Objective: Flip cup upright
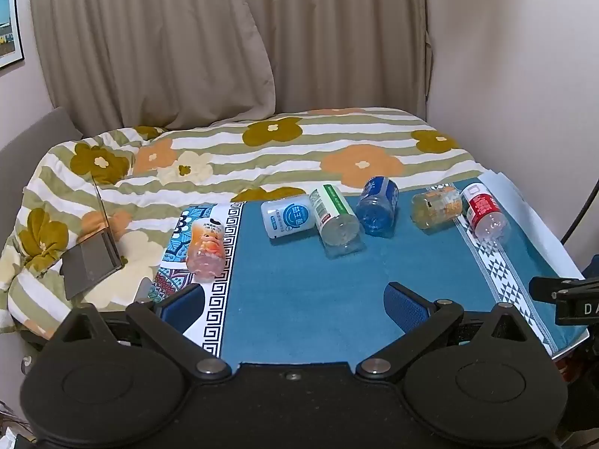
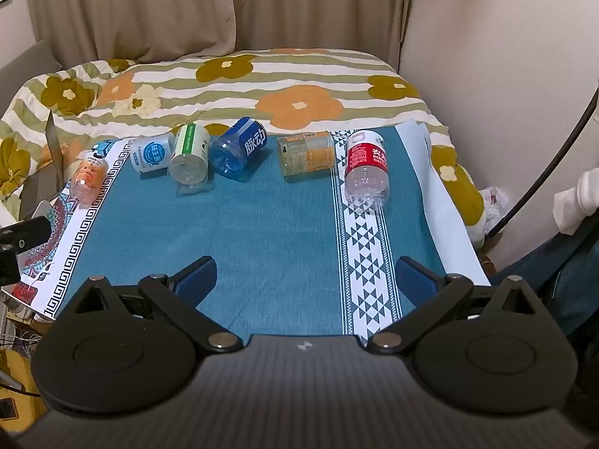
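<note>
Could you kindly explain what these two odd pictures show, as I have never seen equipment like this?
There is no robot: a person holds a two-finger gripper in each hand, each with a camera looking along its fingers. One picture looks out from the left gripper, the other from the right gripper. Both are open and hold nothing. On the blue cloth lie six cut-bottle cups on their sides, among them a pink cup, a blue cup and a red-label cup.

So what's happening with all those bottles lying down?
Six cut-off bottle cups lie tipped over in a row on the blue cloth, from the peach one to the red-labelled one. A person holds two tongs, the left tongs and right tongs, both open and empty, near the cloth's front edge. Nothing has been stood up yet.
</note>
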A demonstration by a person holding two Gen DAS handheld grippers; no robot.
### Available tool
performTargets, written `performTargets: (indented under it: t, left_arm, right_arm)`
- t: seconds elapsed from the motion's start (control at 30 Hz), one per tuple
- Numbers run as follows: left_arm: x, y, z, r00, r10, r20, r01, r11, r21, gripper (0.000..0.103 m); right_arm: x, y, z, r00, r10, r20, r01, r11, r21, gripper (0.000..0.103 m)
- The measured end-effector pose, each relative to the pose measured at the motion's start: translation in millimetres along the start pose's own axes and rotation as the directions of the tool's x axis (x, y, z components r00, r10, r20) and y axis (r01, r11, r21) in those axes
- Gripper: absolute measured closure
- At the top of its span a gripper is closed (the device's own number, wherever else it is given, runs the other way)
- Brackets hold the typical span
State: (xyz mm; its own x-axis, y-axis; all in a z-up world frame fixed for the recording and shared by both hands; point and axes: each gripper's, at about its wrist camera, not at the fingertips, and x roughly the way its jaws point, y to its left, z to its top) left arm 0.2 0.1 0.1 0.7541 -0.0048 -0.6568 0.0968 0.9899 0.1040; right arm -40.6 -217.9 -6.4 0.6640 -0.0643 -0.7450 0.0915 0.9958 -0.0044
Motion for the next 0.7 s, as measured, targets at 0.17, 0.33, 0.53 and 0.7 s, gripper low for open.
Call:
performTargets:
  t: [0.17, 0.33, 0.53, 0.7]
  left_arm:
    - [0, -2, 1, 1.000, 0.002, 0.001, -0.002, 1.000, 0.011, 0.000]
    - [4, -4, 5, 1.000, 0.002, -0.004, -0.002, 1.000, 0.009, 0.000]
    - [2, -3, 5, 1.000, 0.001, 0.001, -0.001, 1.000, 0.003, 0.000]
    - [2, 1, 4, 1.000, -0.003, 0.002, 0.003, 1.000, -0.008, 0.000]
  right_arm:
    - [1, 0, 0, 1.000, -0.005, -0.004, 0.005, 1.000, -0.004, 0.000]
    - [3, -1, -1, 1.000, -0.004, -0.006, 0.005, 1.000, 0.002, 0.000]
    - [3, 1, 0, 1.000, 0.003, -0.006, -0.003, 1.000, -0.004, 0.000]
    - [11, 2, -2, 1.000, 0.001, -0.008, -0.001, 1.000, -0.006, 0.000]
